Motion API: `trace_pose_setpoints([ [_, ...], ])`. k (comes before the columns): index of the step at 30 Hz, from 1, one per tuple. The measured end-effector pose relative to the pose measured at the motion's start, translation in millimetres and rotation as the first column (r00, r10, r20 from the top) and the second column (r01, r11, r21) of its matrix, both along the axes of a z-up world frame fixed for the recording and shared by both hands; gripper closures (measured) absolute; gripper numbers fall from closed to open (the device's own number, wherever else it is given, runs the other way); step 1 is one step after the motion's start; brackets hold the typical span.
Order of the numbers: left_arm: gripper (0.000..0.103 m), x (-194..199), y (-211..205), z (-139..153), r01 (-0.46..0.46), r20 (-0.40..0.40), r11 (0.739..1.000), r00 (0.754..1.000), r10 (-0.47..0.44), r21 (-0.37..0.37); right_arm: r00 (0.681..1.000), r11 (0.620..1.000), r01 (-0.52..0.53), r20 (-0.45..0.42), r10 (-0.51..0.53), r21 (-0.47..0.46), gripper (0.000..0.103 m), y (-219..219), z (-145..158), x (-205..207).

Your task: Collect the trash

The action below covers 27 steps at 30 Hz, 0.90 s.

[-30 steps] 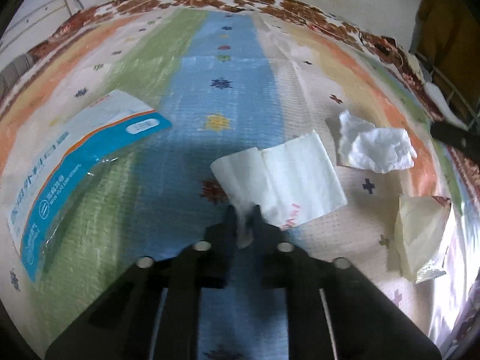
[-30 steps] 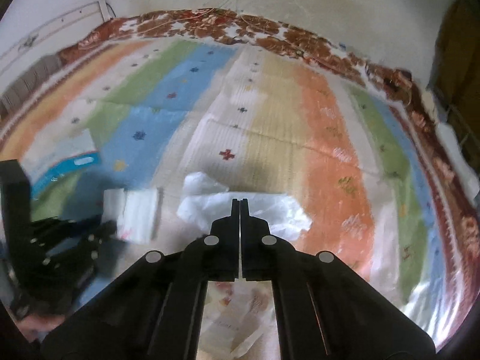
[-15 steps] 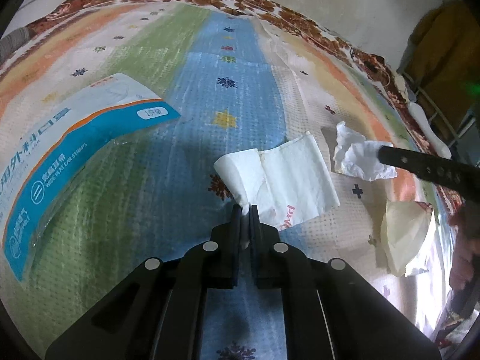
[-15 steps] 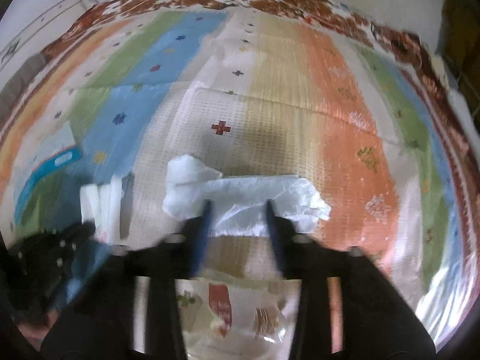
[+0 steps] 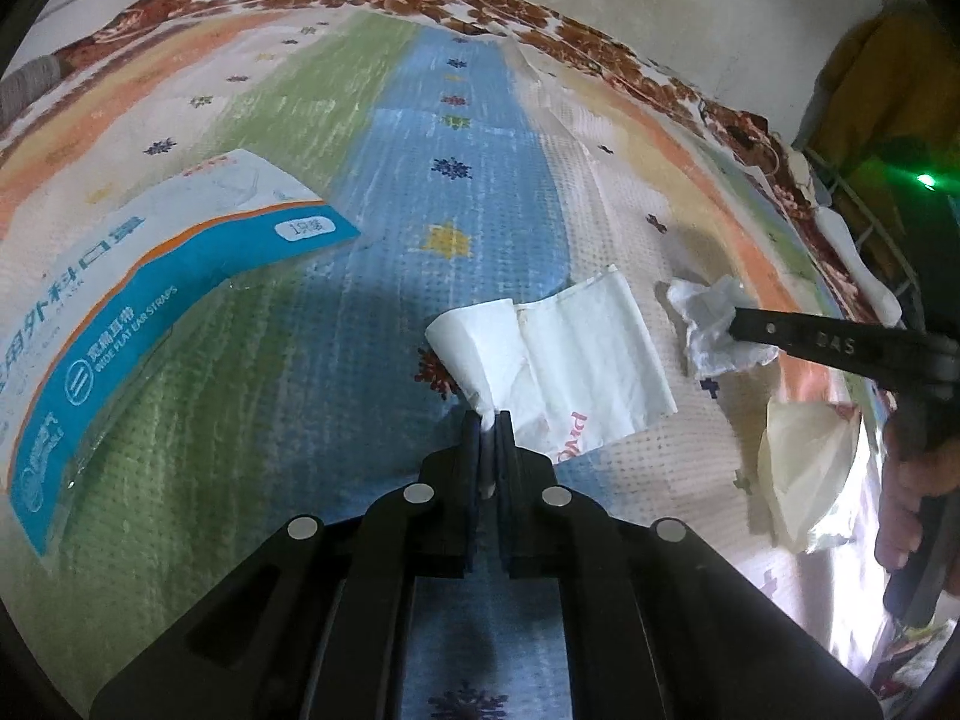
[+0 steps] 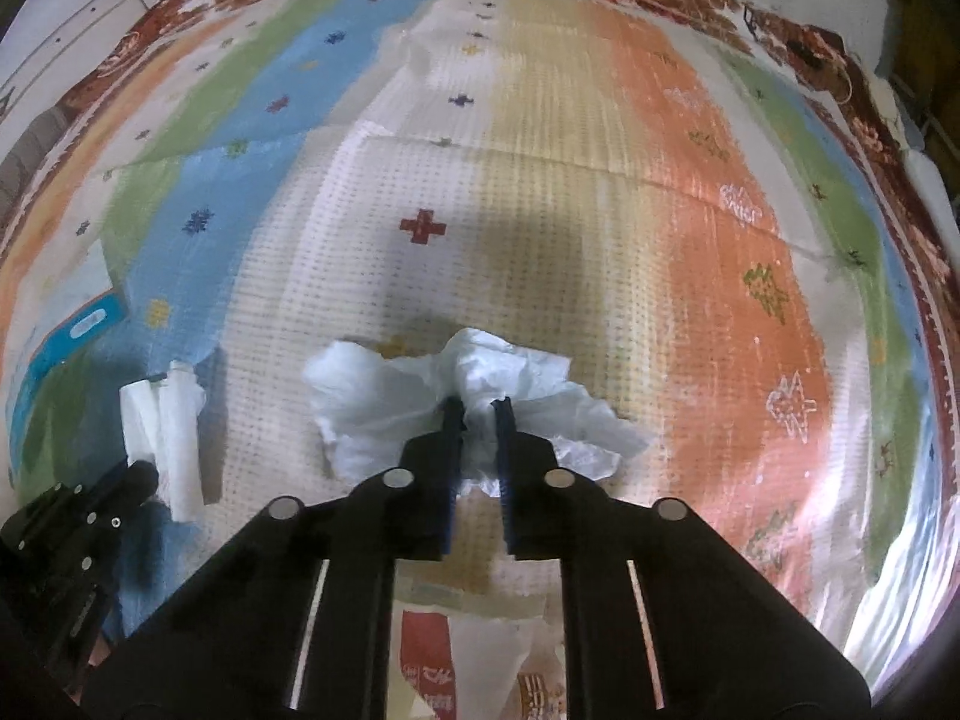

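My left gripper [image 5: 487,420] pinches a corner of a folded white paper [image 5: 576,354] with red print, jaws closing tight on it, on the striped mat. In the right wrist view the same paper [image 6: 171,420] lies at the left, by the left gripper [image 6: 139,475]. My right gripper [image 6: 478,405] points down into a crumpled white tissue [image 6: 384,396], its jaws closing with a bunch of tissue pressed between the pads. From the left wrist view, one right finger [image 5: 792,336] reaches into that tissue [image 5: 705,324].
A blue and white mask packet [image 5: 120,312] lies on the mat to the left. A cream wrapper [image 5: 804,468] sits near the right edge, red-printed in the right wrist view [image 6: 474,660]. A person's hand [image 5: 912,480] grips the right tool. A wall stands behind the mat.
The right gripper came down onto the crumpled tissue, spread its jaws, then closed on it, bunching it up. The left gripper kept its hold on the folded paper.
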<state>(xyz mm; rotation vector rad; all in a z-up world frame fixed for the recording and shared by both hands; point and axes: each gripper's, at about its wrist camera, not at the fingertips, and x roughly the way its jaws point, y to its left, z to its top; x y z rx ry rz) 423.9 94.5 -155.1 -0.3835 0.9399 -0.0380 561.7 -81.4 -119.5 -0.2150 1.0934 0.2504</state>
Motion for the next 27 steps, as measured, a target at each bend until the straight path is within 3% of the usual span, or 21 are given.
trace_pose_setpoints([
  [2,0.100,3.7,-1.5,7.3,0.023,-0.019,0.999,1.000,-0.024,-0.029,1.000,1.000,-0.002,0.030,0.001,0.019,0.096,-3.0,11.7,-6.3],
  [13,0.100,-31.7,-23.2,96.8,0.076,0.004,0.997,0.997,-0.077,0.023,0.988,0.983,-0.040,0.153,0.012,0.177,0.096,-36.7,111.9,-87.7],
  [17,0.100,-59.3,-35.4,123.6,0.108,0.015,0.994,0.994,-0.109,0.028,0.986,0.977,-0.067,0.164,0.034,0.201,0.096,-43.3,129.0,-122.0],
  [27,0.100,-124.0,-53.2,157.0,0.109,0.040,0.993,0.993,-0.107,-0.034,0.979,0.963,-0.097,0.200,0.047,0.249,0.096,-66.8,150.1,-202.9],
])
